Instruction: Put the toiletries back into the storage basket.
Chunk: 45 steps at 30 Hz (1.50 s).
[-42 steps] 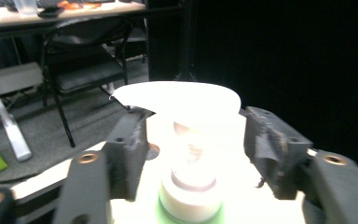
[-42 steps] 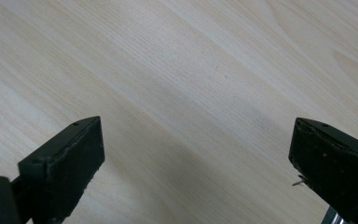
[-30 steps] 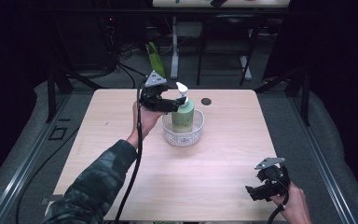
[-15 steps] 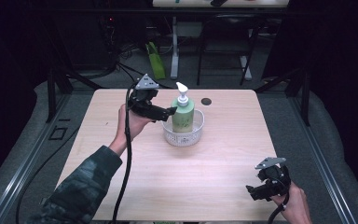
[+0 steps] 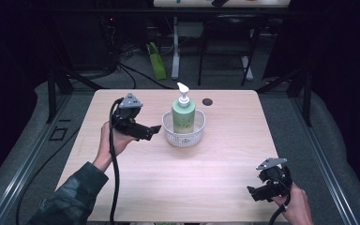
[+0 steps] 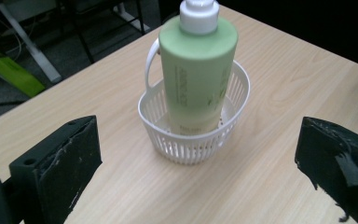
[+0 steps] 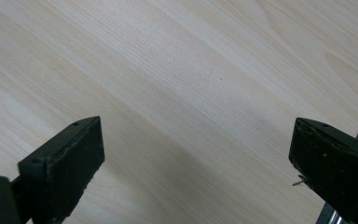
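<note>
Backing off to the left of centre in the high view, the left tongs (image 5: 155,130) have let go of the green pump bottle (image 5: 183,114), which they gripped a second ago; it now stands upright in the white basket (image 5: 183,134) mid-worktop (image 5: 168,183). The placing looks finished. The right tongs (image 5: 252,192) idle at lower right.

In the left gripper view, jaws gape wide and empty, bottle and basket centred beyond.

In the right gripper view, jaws spread wide over bare wood.
</note>
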Each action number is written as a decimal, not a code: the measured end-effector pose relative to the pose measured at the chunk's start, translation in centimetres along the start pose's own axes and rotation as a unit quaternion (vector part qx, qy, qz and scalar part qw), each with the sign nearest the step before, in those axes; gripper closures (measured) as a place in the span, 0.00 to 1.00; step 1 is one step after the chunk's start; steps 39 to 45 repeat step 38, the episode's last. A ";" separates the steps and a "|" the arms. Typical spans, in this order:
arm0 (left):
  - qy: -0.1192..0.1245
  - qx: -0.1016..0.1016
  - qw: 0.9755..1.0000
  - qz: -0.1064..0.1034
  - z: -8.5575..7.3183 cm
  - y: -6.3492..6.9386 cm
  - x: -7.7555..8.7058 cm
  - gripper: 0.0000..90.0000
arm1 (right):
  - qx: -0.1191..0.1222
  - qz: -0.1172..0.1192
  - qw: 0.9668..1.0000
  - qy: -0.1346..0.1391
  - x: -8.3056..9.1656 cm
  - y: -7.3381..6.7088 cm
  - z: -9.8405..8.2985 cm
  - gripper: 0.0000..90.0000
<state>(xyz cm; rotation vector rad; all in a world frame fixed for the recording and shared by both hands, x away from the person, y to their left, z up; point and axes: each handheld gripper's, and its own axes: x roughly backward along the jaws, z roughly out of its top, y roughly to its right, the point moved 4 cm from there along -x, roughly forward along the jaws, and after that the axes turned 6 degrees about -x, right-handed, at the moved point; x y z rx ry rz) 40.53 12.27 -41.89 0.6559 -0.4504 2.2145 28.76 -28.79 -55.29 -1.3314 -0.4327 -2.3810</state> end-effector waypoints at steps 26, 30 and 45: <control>-0.064 0.050 0.997 0.010 -10.8 1.6 -0.2 0.00 | -0.001 0.000 1.000 -0.003 -0.2 0.0 -0.1 0.03; -0.064 0.053 0.997 0.005 -12.1 1.5 -0.5 0.00 | 0.002 -0.001 1.000 -0.003 -0.2 0.1 -0.1 0.03; -0.068 0.047 0.997 -0.008 -12.6 1.2 -1.2 0.00 | 0.003 -0.003 1.000 -0.006 -0.4 0.2 -0.2 0.03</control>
